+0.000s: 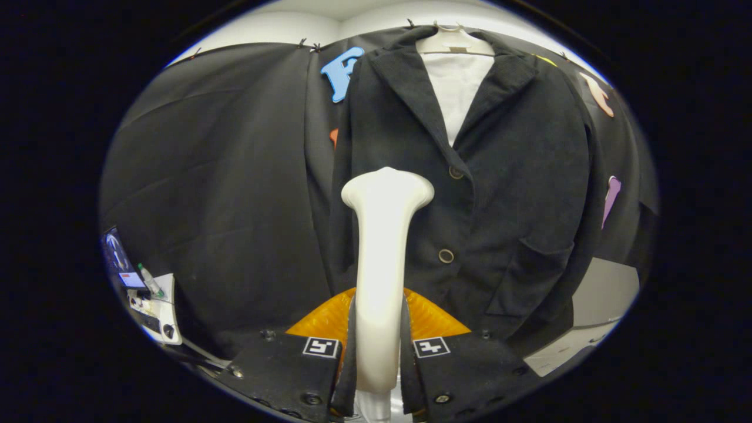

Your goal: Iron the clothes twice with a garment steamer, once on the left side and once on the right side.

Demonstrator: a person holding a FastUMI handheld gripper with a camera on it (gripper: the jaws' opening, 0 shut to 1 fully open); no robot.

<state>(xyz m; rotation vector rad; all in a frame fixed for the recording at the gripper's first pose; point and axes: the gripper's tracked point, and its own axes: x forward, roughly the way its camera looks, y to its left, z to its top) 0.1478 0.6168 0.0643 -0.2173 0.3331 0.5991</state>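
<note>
Where the gripper view looks forward, the gripper (379,358) is closed with both fingers pressing the handle of a white plastic garment steamer (382,258), upright, its head against the dark corduroy jacket (517,176) hanging on a white hanger (452,40).

Even overhead light; strong fisheye bending at edges; corners perhaps soft.

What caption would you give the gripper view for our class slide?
Gripper shut on a white garment steamer, its head raised before a dark jacket on a hanger.
</note>
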